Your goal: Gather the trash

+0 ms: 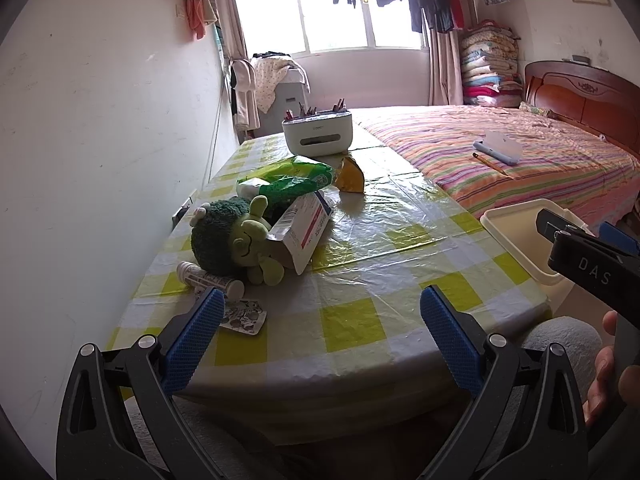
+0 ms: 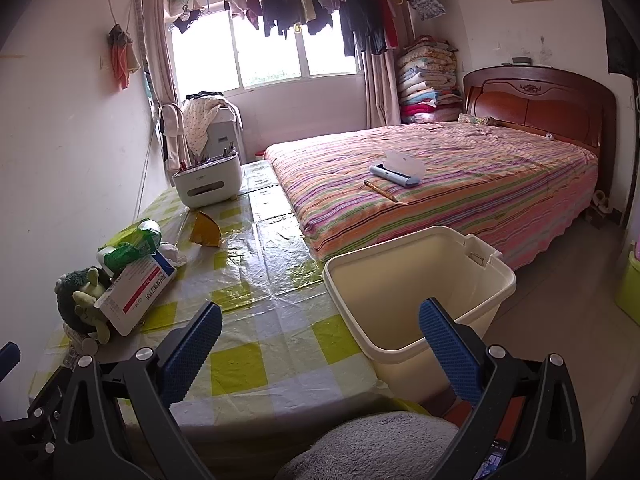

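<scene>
Trash lies on a checked table (image 1: pixel 360 280): a white medicine box (image 1: pixel 300 232) (image 2: pixel 136 292), a green plastic bag (image 1: pixel 296 180) (image 2: pixel 128 244), an orange wrapper (image 1: pixel 350 178) (image 2: pixel 206 230), a small white bottle (image 1: pixel 208 278) and a foil blister pack (image 1: pixel 244 316). A cream bin (image 2: pixel 420 288) (image 1: pixel 516 236) stands off the table's right edge. My left gripper (image 1: pixel 320 320) hangs open over the near table edge, with the blister pack just past its left finger. My right gripper (image 2: pixel 320 332) is open above the bin's near rim, holding nothing.
A green plush toy (image 1: pixel 236 240) (image 2: pixel 80 300) leans against the box. A white organiser with pens (image 1: pixel 318 132) (image 2: pixel 208 182) stands at the table's far end. A striped bed (image 2: pixel 440 184) borders the table on the right. A hand (image 1: pixel 604 372) shows at right.
</scene>
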Demonstrator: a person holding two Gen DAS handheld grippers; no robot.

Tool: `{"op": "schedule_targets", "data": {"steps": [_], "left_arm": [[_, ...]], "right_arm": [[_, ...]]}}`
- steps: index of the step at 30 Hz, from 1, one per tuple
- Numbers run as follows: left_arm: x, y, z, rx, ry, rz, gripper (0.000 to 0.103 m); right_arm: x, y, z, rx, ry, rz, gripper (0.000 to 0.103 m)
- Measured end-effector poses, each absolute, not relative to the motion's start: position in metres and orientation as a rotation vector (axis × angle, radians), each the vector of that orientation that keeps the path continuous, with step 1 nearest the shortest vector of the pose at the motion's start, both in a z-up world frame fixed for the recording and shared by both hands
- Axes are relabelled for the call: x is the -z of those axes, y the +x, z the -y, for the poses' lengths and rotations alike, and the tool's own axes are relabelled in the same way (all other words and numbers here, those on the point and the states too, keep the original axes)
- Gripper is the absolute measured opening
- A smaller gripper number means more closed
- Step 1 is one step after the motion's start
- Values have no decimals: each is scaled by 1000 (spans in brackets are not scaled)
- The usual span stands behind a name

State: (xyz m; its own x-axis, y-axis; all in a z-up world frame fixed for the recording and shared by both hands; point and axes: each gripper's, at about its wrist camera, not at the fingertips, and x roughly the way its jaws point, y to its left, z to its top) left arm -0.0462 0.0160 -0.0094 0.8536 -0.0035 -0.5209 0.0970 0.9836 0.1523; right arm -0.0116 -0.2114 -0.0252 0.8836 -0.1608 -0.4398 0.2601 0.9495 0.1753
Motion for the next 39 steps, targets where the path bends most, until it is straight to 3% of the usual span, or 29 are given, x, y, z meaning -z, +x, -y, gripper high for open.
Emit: {"op": "schedule_targets", "data": {"steps": [39], "left_arm": [[7,-44,-39,21,124,-552,97]], "right_arm": [[23,-4,195,212,172,-450,96]]}}
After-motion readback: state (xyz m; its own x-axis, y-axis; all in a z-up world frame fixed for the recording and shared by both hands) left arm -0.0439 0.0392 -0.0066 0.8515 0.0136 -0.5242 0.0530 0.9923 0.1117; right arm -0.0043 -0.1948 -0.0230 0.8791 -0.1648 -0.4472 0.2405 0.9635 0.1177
